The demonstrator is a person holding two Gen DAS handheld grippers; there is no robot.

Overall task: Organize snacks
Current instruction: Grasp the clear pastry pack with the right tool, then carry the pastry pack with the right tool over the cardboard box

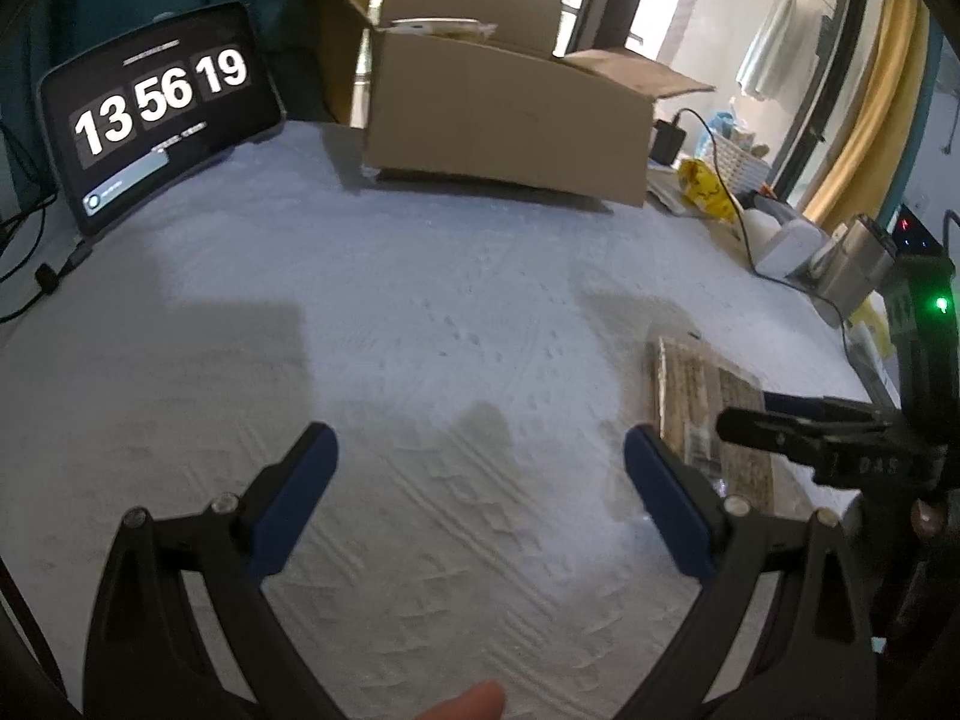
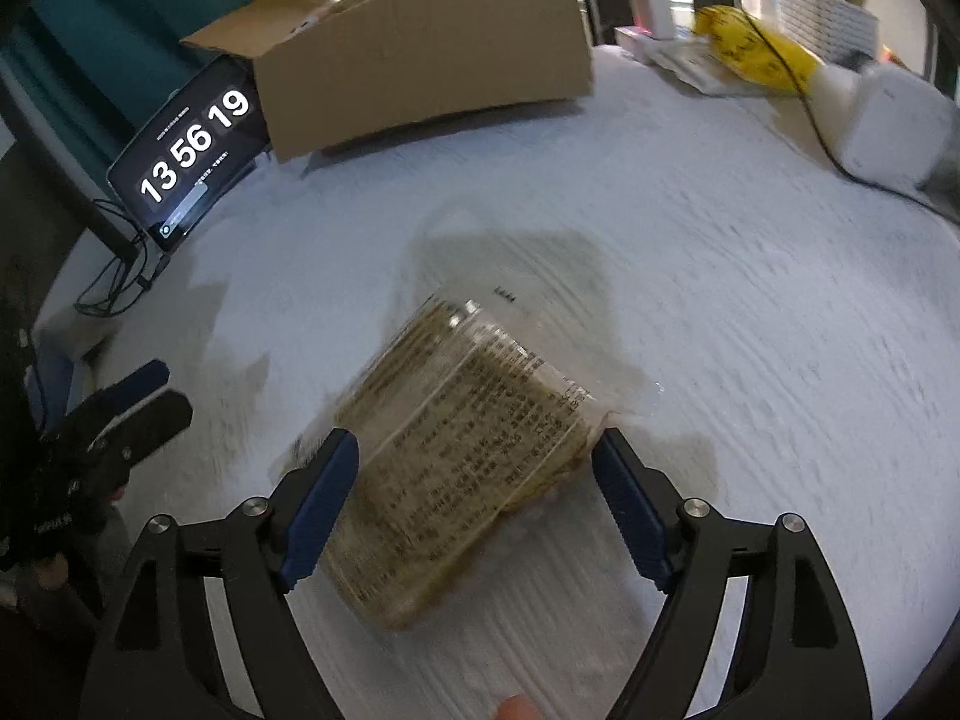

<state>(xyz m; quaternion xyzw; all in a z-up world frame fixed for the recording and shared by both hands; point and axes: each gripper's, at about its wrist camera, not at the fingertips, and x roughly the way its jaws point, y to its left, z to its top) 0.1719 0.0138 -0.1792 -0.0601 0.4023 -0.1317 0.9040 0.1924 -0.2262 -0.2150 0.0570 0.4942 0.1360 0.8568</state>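
Straddling the snack packet (image 2: 462, 456), right gripper (image 2: 477, 501) jaws gape.

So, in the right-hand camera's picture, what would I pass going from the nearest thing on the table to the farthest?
Right gripper, jaws open → snack packet between its fingers → bare stretch of white tablecloth → open cardboard box at the back.

One clear snack packet (image 2: 462, 450) lies on the white counter (image 2: 750, 360). One open cardboard box (image 2: 420, 66) stands at twelve o'clock, one clock tablet (image 2: 192, 150) at ten, one yellow bag (image 2: 750, 48) at two. Two grippers: left gripper (image 1: 480, 474), right gripper (image 2: 477, 468).
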